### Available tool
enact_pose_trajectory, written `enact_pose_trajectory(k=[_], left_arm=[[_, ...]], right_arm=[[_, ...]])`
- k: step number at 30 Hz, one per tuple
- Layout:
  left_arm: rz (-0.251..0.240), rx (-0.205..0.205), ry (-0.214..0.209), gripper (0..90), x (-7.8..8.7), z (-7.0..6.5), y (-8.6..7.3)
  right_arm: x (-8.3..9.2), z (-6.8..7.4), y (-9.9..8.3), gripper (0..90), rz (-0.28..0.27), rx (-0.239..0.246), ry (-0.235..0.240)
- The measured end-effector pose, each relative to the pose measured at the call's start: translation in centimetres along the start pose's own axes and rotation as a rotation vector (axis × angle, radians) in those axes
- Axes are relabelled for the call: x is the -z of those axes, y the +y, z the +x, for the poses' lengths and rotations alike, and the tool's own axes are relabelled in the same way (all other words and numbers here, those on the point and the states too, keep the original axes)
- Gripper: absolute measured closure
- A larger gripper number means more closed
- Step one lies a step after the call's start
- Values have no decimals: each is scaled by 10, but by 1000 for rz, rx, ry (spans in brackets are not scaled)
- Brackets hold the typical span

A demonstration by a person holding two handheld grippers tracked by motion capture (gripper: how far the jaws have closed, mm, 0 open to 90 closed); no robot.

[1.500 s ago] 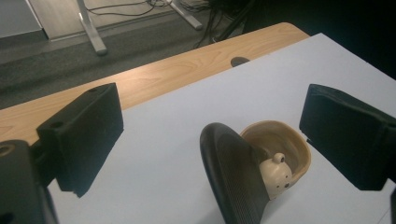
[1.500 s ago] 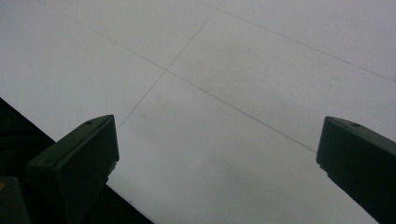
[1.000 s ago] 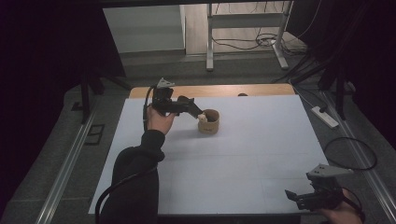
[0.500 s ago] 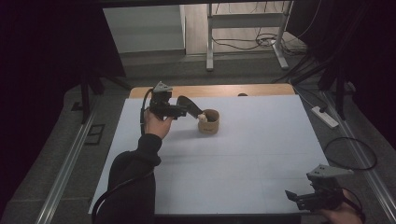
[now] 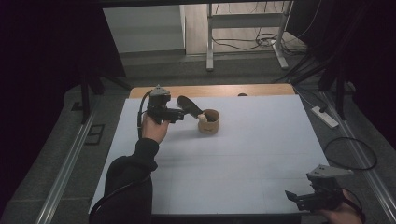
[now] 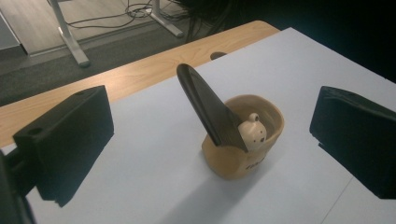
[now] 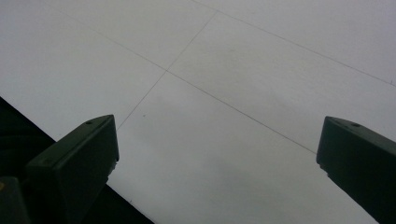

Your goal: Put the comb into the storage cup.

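Note:
A tan cup [image 5: 209, 124] [image 6: 243, 156] stands on the white table sheet [image 5: 233, 158], left of centre towards the far side. A small bear figure [image 5: 202, 118] [image 6: 253, 133] peeks over its rim. A flat black tool [image 5: 188, 106] [image 6: 205, 105] leans out of the cup, up and to the left. My left gripper [image 5: 179, 114] [image 6: 211, 135] hovers just left of the cup, open, its jaws wide apart and touching nothing. My right gripper [image 5: 292, 196] [image 7: 217, 154] is low over the near right corner, open, with only bare sheet between its jaws.
A wooden strip of table [image 5: 210, 90] shows beyond the sheet's far edge. The sheet's near edge runs close under the right gripper. On the floor to the right lie a power strip [image 5: 323, 116] and a cable loop [image 5: 350, 154].
My left gripper has drawn back to the left, away from the cup, and the black tool stays leaning in the cup. The right gripper has not moved.

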State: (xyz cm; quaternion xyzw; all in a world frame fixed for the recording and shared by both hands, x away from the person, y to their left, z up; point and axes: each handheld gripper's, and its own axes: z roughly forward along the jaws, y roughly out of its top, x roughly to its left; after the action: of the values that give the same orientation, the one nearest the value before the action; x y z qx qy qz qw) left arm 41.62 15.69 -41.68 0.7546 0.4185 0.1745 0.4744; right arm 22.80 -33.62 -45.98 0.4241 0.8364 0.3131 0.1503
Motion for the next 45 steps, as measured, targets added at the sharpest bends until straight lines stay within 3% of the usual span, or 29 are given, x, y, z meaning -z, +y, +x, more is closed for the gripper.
enact_pose_trajectory(k=[4,18,26,41,45], left_arm=[[-5,-14,-7,5,1,-1,-3],[-7,-7,-20,0,7,-8,-10],[-33,23,-30,0,13,-10,-18],[-11,30,-27,0,16,-14,-35],[0,52,-41,0,17,-13,-39]], right_arm=[[0,0,0,0,-1,-1,0],[0,0,0,0,-5,-4,3],[0,0,0,0,-4,-1,3],[0,1,1,0,-2,2,3],[0,1,0,0,-2,3,3]])
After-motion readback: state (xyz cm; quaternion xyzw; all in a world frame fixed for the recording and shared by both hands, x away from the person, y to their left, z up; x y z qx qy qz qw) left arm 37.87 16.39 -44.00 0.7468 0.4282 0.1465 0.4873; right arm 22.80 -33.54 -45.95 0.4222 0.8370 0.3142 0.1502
